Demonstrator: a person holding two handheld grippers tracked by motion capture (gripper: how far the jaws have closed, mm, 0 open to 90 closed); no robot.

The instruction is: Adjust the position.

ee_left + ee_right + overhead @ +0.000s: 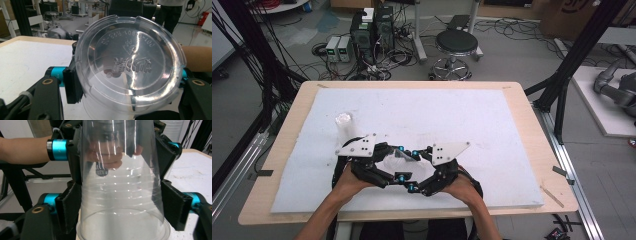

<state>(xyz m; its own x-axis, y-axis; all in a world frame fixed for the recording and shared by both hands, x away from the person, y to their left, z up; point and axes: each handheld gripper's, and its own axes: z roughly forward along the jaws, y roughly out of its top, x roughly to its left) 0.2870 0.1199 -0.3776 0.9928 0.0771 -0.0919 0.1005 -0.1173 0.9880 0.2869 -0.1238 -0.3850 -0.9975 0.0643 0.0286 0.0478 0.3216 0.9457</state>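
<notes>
A clear plastic cup is held between both grippers near the front edge of the table, over the white foam mat; it's lying roughly sideways in the high view, w/ the left gripper and right gripper meeting around it at mid-table.

Left gripper view: the cup's flat base is seen end-on, embossed lettering visible but not readable; a ribbed black pad is pressed against its left side, the other side is tucked by the right jaw arm — so the left gripper is clamped on the cup near its base end.

Right gripper view: the cup is seen from the wide rim end, narrowing away from the camera; black pads are touching its walls on both sides, so the right gripper is closed on it too. The other gripper's jaws and teal fittings are seen farther up the cup, w/ a hand showing thru the plastic.

Also on the mat — a second clear cup stack standing upright at the left, well apart from the grippers; a stool and some electronics boxes are sat on the floor beyond the table.
</notes>
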